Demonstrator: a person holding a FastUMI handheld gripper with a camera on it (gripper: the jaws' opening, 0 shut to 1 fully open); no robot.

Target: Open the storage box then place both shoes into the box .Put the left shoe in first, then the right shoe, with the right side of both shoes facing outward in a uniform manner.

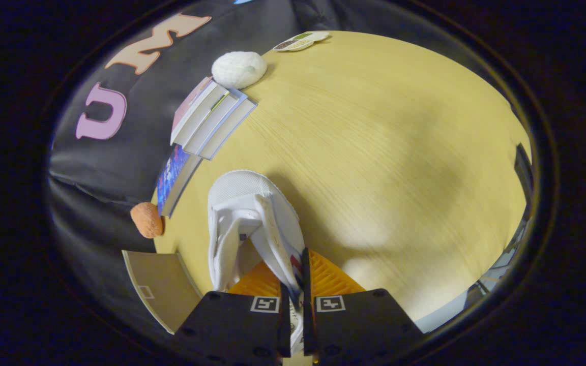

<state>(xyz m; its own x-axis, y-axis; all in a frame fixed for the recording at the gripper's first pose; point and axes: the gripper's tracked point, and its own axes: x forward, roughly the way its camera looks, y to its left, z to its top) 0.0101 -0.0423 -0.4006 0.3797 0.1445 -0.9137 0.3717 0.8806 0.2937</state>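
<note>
The gripper (295, 290) was closed on a white shoe (252, 223), both orange fingers (331, 277) pinching its side wall near the opening. The shoe stretched from between the fingers toward 12 o'clock, toe farthest away, over the pale wooden desk (400, 152). Beyond the toe, at about 11 o'clock, books (211, 119) lay in a row, with a white rounded lump (238, 69) past them. An orange ball (146, 219) sat at 10 o'clock.
</note>
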